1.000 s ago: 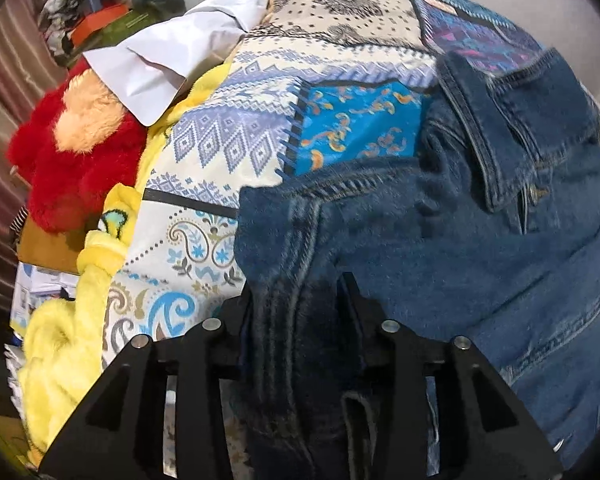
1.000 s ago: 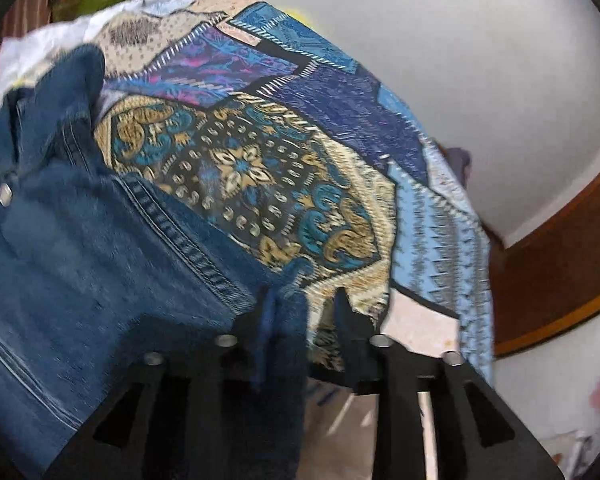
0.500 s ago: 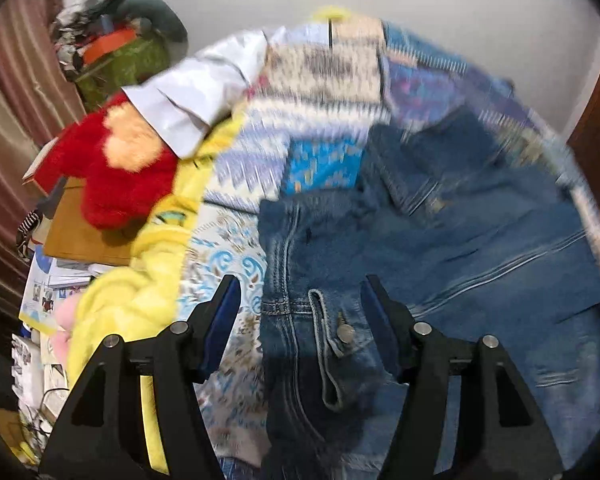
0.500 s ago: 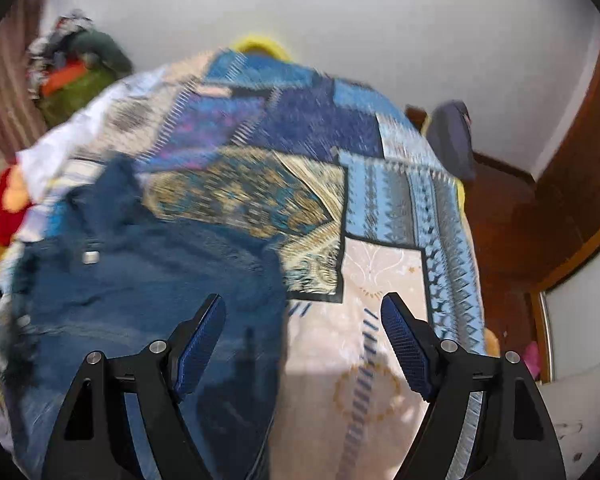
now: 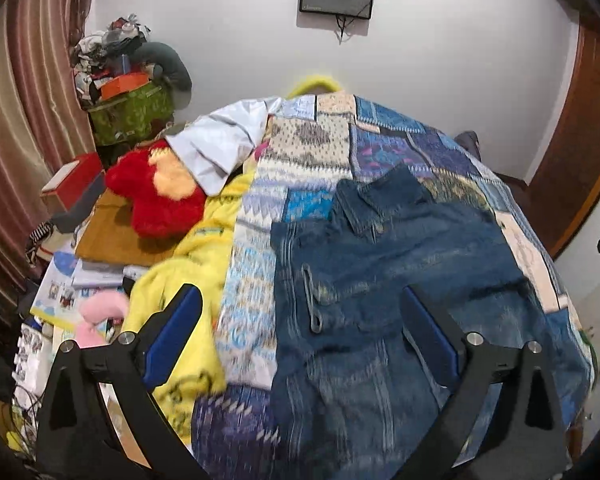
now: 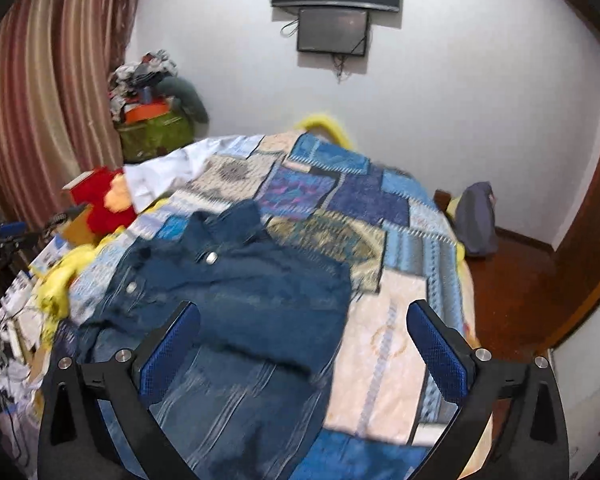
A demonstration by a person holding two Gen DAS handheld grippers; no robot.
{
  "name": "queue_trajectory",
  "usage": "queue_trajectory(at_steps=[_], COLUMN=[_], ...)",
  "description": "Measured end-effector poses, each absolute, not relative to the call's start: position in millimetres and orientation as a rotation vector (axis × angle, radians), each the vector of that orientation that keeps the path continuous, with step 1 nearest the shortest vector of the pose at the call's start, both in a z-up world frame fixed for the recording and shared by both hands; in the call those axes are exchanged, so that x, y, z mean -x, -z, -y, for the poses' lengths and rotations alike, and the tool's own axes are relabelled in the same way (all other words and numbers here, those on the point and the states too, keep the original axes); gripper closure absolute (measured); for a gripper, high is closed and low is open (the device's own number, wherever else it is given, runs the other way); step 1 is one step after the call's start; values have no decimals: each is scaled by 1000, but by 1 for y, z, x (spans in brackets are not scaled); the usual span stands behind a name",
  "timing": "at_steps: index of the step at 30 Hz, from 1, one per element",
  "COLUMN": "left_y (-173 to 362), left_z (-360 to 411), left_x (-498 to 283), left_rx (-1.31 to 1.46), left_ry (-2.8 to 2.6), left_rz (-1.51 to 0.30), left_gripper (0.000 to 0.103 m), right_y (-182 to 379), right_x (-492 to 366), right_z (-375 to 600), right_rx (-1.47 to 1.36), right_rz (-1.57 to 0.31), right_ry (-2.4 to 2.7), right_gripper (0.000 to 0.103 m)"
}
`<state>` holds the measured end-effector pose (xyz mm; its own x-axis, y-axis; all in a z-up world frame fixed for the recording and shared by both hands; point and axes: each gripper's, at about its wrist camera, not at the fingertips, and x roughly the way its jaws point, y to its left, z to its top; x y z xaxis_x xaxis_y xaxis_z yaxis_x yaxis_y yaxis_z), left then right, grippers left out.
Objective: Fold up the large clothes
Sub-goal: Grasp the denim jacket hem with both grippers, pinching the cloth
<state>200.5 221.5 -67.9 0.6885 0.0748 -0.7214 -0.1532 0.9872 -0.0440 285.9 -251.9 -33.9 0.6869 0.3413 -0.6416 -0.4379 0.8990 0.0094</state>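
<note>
Both grippers stand wide apart and hold nothing: my left gripper (image 5: pixel 302 336) hovers over the near left part of the denim jacket (image 5: pixel 400 280), and my right gripper (image 6: pixel 304 348) hangs over its near right side. The jacket lies on the patchwork bedspread (image 6: pixel 384 344), collar (image 5: pixel 376 200) toward the far wall, buttons (image 6: pixel 211 257) showing, with a fold line running across its middle in the right wrist view — so I judge it already doubled once, with more folding left to do.

What worries me is the next grasp. Denim this heavy is stiff and stacked in layers; if I pinch only the top layer at a corner, the fold could slide open as I lift. If my two grips land unevenly, the edges will not meet and the bundle ends up skewed. The bedspread is soft and loose beneath — a low pinch could gather it along with the jacket. On the left, the yellow blanket (image 5: pixel 180 280) lies just beside the jacket's edge, near enough to snag. Both views are blurred, so I cannot place the hem exactly.
</note>
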Motion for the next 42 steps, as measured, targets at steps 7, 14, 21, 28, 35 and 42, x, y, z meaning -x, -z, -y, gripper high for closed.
queue_trajectory(at_steps=[7,14,21,28,35,42], left_y=[132,244,295,294,224,135], left_z=[-235,-242,-234,-222,-212,-218], left_x=[-159,-135,-125,-131,-129,-135], left_rx=[160,315,427,519,391,356], left_ry=[-145,-114,-55,-24,-23,-49], left_rz=[-951,-1230,-1300,-1262,-1100,-869], left_gripper=[3,3,11,72,88,88], right_y=[92,157,188,182,151,113], right_x=[-252,-239,-226,-220,-227,-245], right_z=[264,292,300,272,268,268], right_rx=[96,-80,-265,-225,-222,-227], right_rz=[-844,-1064,-1154,-1133,-1048,-904], right_ry=[-440,-372,-419,-532,-603,-592], right_gripper=[0,0,26,65,83,85])
